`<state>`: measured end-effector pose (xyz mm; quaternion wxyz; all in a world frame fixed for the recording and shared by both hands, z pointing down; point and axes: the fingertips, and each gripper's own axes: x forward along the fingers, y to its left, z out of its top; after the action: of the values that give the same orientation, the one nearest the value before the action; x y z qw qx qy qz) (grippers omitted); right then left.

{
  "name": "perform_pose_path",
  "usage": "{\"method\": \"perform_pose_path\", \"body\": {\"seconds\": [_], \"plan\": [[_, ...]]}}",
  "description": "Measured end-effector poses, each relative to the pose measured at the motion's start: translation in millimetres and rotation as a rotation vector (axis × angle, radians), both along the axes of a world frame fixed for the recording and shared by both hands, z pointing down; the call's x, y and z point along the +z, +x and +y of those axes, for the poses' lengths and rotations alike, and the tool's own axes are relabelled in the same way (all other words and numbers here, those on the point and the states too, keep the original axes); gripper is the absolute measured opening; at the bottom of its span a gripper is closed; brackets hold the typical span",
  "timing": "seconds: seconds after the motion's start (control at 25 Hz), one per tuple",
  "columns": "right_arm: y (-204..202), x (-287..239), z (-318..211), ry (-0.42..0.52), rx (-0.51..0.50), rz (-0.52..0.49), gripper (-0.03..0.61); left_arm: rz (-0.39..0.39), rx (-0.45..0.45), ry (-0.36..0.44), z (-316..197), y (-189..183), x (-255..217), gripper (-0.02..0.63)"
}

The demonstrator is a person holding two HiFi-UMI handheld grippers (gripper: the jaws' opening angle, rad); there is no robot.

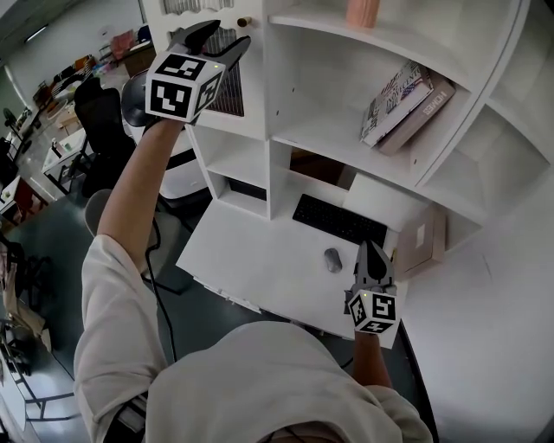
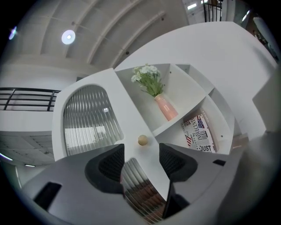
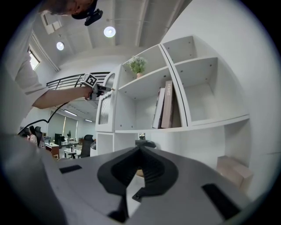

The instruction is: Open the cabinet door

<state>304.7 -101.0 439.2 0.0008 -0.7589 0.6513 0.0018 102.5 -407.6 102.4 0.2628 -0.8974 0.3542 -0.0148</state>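
The white cabinet door (image 1: 227, 91) with a ribbed glass pane sits at the shelf unit's upper left, closed against its frame. Its small round wooden knob (image 1: 245, 21) is at the door's right edge. My left gripper (image 1: 227, 36) is raised to the knob and stands open. In the left gripper view the knob (image 2: 142, 140) lies just beyond the two dark pads (image 2: 109, 165), centred between them and untouched, with the door (image 2: 88, 118) behind. My right gripper (image 1: 373, 253) hangs low over the white desk (image 1: 251, 251), shut with nothing in it (image 3: 141, 148).
Open shelves right of the door hold a pink vase with flowers (image 2: 164, 106) and leaning books (image 1: 407, 104). A keyboard (image 1: 339, 221), a mouse (image 1: 333, 260) and a cardboard box (image 1: 424, 242) lie on the desk. A black office chair (image 1: 99, 112) stands to the left.
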Motion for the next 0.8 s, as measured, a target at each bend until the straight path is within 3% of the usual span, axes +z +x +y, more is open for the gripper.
{"method": "perform_pose_path", "body": {"seconds": [0.44, 0.8], "plan": [[20.1, 4.6, 11.2, -0.001, 0.045, -0.016, 0.003, 0.004, 0.002, 0.01, -7.3, 20.1, -11.0, 0.212], [26.8, 5.7, 11.6, 0.001, 0.054, -0.021, 0.003, -0.001, -0.028, 0.028, -13.2, 24.3, -13.3, 0.097]]}}
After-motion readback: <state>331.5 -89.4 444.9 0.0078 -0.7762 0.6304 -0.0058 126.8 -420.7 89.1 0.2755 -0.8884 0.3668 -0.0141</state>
